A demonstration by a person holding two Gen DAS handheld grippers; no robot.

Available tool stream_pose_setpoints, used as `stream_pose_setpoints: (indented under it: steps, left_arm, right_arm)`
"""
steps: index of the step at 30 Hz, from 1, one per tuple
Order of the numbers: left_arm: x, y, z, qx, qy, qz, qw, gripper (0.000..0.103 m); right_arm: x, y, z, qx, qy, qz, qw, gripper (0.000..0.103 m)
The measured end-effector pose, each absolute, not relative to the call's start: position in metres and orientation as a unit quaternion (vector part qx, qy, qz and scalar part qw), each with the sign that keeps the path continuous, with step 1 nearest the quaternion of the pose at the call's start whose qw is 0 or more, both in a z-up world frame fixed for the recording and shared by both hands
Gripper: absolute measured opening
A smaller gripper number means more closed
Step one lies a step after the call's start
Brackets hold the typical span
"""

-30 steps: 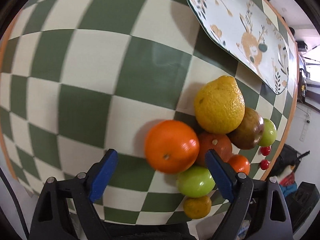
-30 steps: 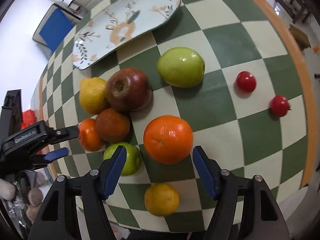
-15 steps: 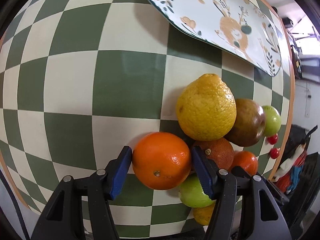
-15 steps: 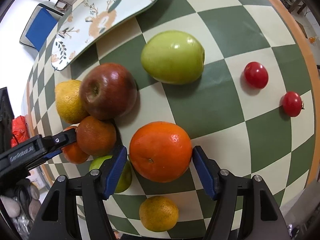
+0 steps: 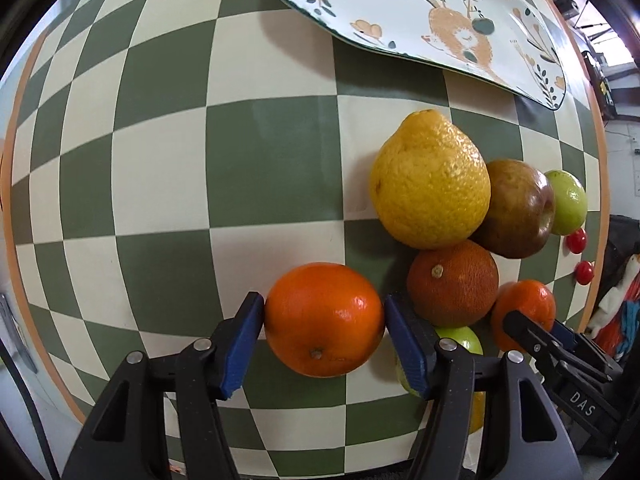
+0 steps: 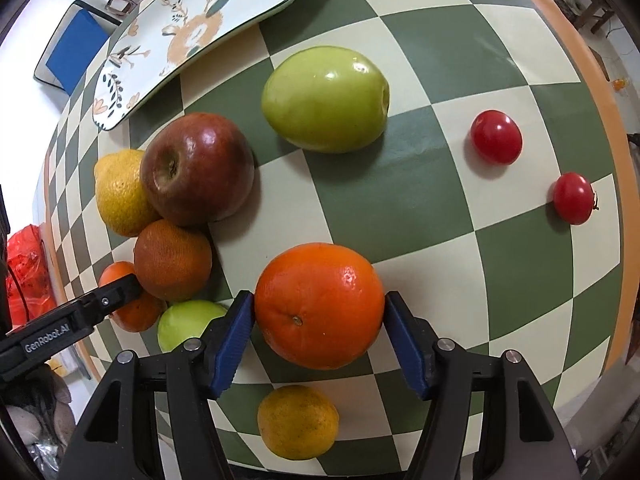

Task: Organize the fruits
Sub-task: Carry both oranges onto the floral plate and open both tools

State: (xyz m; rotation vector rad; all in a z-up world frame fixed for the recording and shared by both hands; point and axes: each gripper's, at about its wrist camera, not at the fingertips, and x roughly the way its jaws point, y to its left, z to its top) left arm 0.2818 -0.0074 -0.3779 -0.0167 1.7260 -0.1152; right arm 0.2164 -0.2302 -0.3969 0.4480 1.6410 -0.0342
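Checkered table (image 6: 400, 200) holding all fruit; plate (image 6: 192, 28) at 11 o'clock lying bare. Left gripper (image 5: 324, 320) clamping orange (image 5: 324, 320), right gripper (image 6: 319, 320) clamping another orange (image 6: 319, 306). Sorting barely starting.

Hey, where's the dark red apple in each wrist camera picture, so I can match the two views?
Left wrist view: the dark red apple sits right of centre, wedged behind the big yellow lemon.
Right wrist view: the apple sits left of centre, with the lemon at its left.
Shared landmark: the flower-patterned white oblong plate along the top of both views.
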Motion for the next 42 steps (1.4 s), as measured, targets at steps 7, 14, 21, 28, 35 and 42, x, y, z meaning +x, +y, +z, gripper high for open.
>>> stream_pose_setpoints:
  steps: [7,14,21,28,35,42]
  left_arm:
    - [0.293,-0.012,-0.384,-0.007,0.762,-0.055,0.645,0.061]
    - [0.291,-0.008,-0.369,-0.026,0.760,-0.045,0.648,0.059]
    - [0.313,-0.004,-0.310,-0.081,0.735,-0.045,0.672,0.059]
    - [0.396,-0.023,-0.258,-0.133,0.692,-0.053,0.707,0.059]
    - [0.492,-0.031,-0.308,-0.133,0.720,-0.021,0.681,0.059]
    - [0.525,-0.033,-0.352,-0.129,0.752,-0.007,0.646,0.059]
  right_arm:
    - [0.222,-0.224,-0.403,0.174,0.734,-0.017,0.656,0.069]
    - [0.218,-0.217,-0.399,0.166,0.737,-0.005,0.655,0.067]
    - [0.230,-0.221,-0.364,0.193,0.724,0.059,0.660,0.067]
    - [0.313,-0.228,-0.309,0.186,0.679,0.122,0.699,0.067]
    - [0.449,-0.205,-0.323,0.115,0.668,0.130,0.723,0.067]
    - [0.501,-0.192,-0.360,0.065,0.687,0.128,0.712,0.067]
